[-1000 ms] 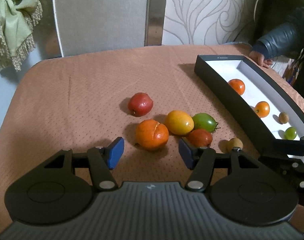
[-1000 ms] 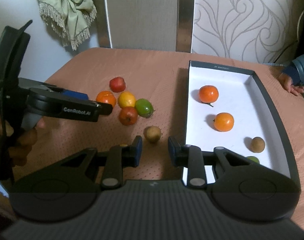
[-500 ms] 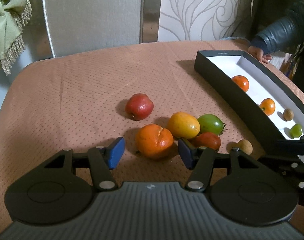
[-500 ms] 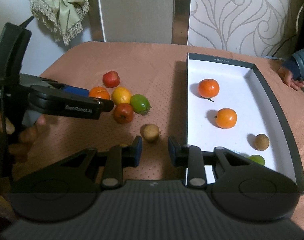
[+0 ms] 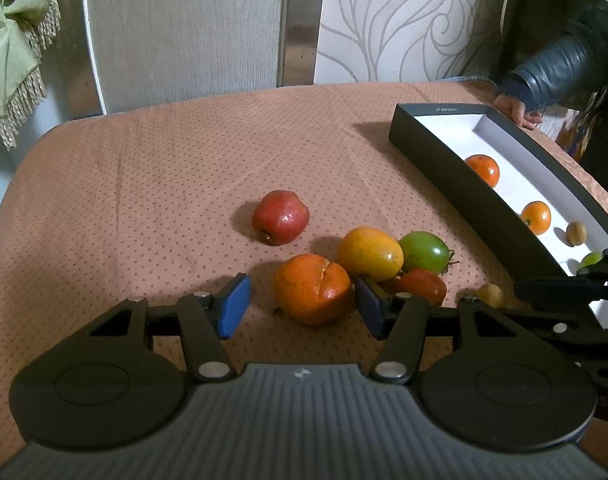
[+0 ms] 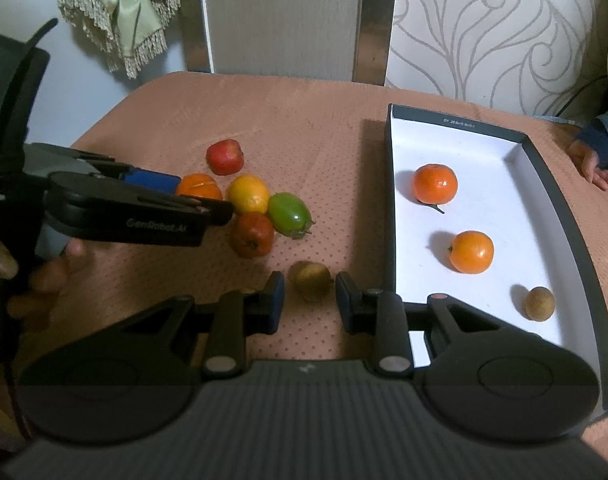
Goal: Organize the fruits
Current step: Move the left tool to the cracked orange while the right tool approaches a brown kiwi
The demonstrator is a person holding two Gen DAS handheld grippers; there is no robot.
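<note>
Left gripper (image 5: 301,312) spread, straddling the orange (image 5: 312,289); right pad crowds the yellow fruit (image 5: 370,254). Right gripper (image 6: 306,300) spread around the brown fruit (image 6: 310,278), beside the box (image 6: 390,208). Best to centre each fruit, close gently, lift straight to spare neighbours.

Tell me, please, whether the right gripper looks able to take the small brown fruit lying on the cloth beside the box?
Probably yes: the right gripper is open with the small brown fruit lying between its fingertips, apart from the other fruits. Only the box wall stands close on one side.
</note>
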